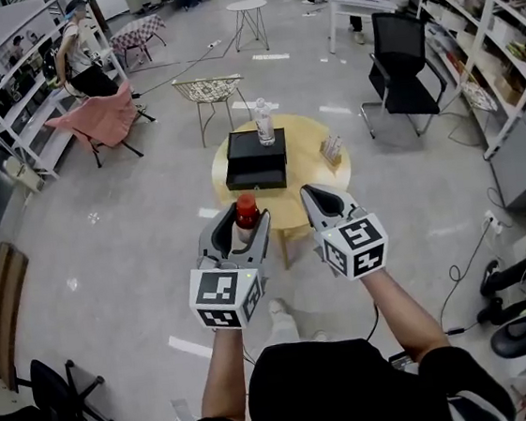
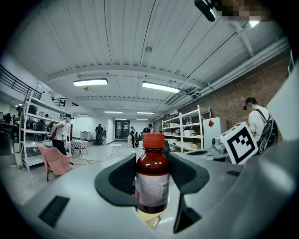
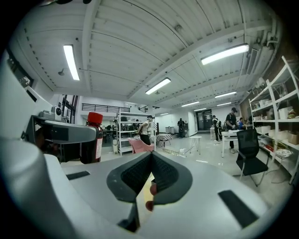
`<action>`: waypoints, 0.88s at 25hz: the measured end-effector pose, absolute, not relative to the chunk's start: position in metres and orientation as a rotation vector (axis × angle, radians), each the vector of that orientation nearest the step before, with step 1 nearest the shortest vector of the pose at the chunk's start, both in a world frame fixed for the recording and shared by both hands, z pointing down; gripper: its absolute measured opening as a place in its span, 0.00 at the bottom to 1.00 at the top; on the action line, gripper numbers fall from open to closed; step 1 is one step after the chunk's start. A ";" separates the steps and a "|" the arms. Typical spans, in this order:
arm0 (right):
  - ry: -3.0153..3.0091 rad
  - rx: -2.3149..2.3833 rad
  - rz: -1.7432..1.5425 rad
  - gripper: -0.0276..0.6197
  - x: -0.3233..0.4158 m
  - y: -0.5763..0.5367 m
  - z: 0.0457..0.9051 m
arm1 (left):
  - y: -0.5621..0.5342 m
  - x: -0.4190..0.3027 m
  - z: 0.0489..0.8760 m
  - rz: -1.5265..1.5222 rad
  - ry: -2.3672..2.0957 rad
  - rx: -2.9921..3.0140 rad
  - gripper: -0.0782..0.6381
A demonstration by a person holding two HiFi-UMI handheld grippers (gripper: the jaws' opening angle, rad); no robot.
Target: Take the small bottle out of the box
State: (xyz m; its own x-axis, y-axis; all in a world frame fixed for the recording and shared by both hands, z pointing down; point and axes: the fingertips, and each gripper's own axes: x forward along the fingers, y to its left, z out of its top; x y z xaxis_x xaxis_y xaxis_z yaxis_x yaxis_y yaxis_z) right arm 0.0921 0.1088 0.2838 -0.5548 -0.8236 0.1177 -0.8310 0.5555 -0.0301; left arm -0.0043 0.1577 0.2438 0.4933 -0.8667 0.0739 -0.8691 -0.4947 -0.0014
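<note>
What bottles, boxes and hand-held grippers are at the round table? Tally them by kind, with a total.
Boxes: 1, the black box.
Bottles: 2, the brown bottle held in the left hand-held gripper and the clear bottle on that box.
Hand-held grippers: 2, the left one and the shut right hand-held gripper.
Total: 5.

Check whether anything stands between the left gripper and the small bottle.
Nothing does: the left gripper has its jaws shut on the small bottle, held apart from the black box.
</note>
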 end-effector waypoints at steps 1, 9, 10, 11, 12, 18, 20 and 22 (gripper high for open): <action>-2.690 1.433 0.121 0.05 0.093 0.112 0.283 | 0.161 -0.003 0.243 0.100 -1.563 2.684 0.42; -2.693 1.440 0.115 0.05 0.100 0.133 0.284 | 0.182 0.002 0.247 0.089 -1.566 2.686 0.42; -2.694 1.441 0.115 0.05 0.100 0.136 0.284 | 0.184 0.002 0.247 0.088 -1.565 2.686 0.42; -2.693 1.442 0.114 0.05 0.101 0.138 0.283 | 0.186 0.002 0.247 0.088 -1.564 2.686 0.42; -2.692 1.442 0.111 0.05 0.101 0.139 0.283 | 0.188 0.002 0.246 0.087 -1.563 2.687 0.42; -2.686 1.443 0.100 0.05 0.101 0.149 0.285 | 0.196 0.002 0.246 0.083 -1.565 2.691 0.42; -2.685 1.444 0.101 0.05 0.102 0.151 0.285 | 0.198 0.003 0.245 0.081 -1.566 2.693 0.42; -2.686 1.447 0.102 0.05 0.103 0.152 0.284 | 0.199 0.004 0.245 0.078 -1.566 2.695 0.42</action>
State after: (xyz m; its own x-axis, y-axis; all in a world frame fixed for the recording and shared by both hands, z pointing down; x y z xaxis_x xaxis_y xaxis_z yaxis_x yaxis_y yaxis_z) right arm 0.1029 0.1521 0.2844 -0.5475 -0.8295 0.1099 -0.8355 0.5493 -0.0162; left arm 0.0036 0.1988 0.2449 0.4943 -0.8676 0.0553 -0.8687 -0.4952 -0.0050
